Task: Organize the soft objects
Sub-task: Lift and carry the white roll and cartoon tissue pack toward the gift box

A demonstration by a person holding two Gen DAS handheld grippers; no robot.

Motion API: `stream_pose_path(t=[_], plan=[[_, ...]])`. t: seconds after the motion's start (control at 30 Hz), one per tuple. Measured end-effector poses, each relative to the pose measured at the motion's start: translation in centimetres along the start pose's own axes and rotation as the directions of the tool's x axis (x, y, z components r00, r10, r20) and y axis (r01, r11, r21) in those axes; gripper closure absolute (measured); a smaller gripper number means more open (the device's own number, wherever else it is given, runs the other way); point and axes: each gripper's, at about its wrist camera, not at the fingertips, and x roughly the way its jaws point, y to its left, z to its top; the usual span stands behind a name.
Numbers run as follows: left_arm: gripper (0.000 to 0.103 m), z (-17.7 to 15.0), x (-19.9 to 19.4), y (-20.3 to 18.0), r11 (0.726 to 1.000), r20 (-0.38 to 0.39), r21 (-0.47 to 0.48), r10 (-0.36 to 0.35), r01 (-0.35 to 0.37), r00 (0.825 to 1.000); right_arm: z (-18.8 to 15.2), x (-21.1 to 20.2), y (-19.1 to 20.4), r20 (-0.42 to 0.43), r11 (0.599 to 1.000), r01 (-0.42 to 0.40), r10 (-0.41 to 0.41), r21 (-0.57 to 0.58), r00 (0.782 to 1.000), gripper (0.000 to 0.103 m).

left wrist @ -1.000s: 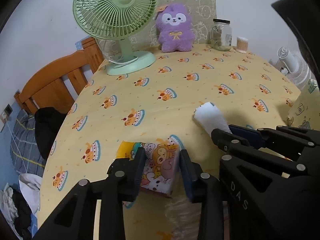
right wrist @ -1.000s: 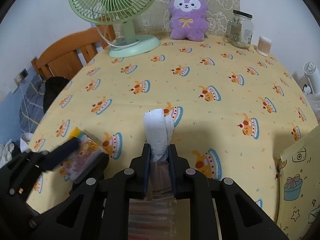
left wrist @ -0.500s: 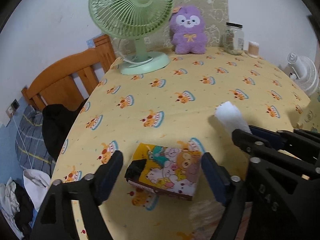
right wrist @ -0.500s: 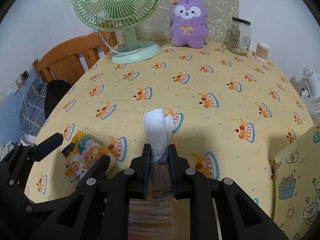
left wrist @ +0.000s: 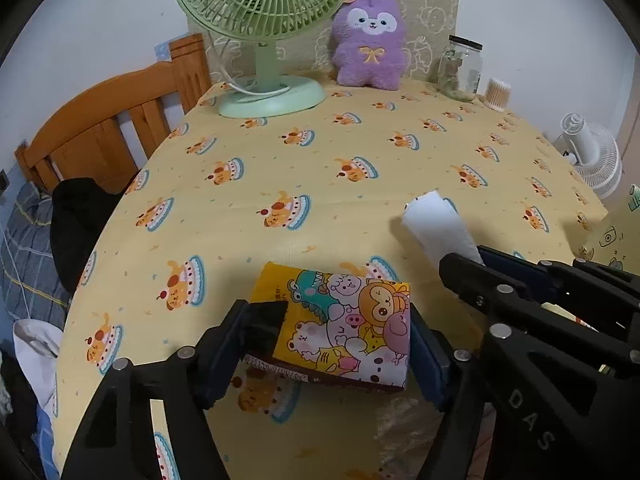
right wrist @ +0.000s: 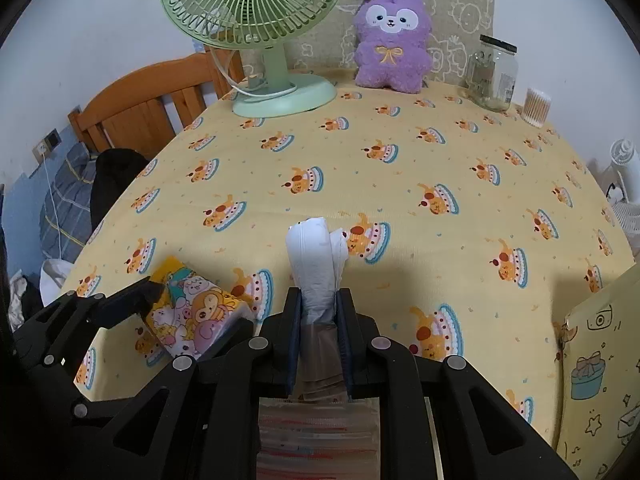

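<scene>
The left gripper [left wrist: 326, 344] brackets the soft cartoon-printed tissue pack [left wrist: 344, 328] near the worktop's [left wrist: 360, 152] front edge, its jaws released or barely touching; light and squashy, the pack is best pinched across its short sides. The right gripper [right wrist: 318, 336] grasps a limp white rolled cloth [right wrist: 314, 260], while the green fan [left wrist: 264, 32], purple plush toy [left wrist: 370, 40] and glass jar [left wrist: 460, 68] stand well apart behind.

green fan [right wrist: 256, 8], glass jar [right wrist: 493, 74], cotton swabs [right wrist: 536, 107], wooden headboard [left wrist: 108, 128]
</scene>
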Motion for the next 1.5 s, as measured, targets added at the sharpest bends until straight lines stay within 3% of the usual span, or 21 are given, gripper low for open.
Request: stream_pose_path(t=[0.6, 1.5], plan=[[0.029, 1.5, -4.3, -1.5, 0.999, 0.115, 0.028, 0.034, -0.037, 0.993, 1.2, -4.1, -0.4, 0.090, 1.000, 0.019, -0.019, -0.007, 0.996, 0.084], [0.029, 2.7, -11.9, -5.9, 0.999, 0.260, 0.047, -0.004, -0.008, 0.966, 1.5, -13.9, -2.9, 0.240, 0.996, 0.085, -0.085, 0.009, 0.967, 0.084]])
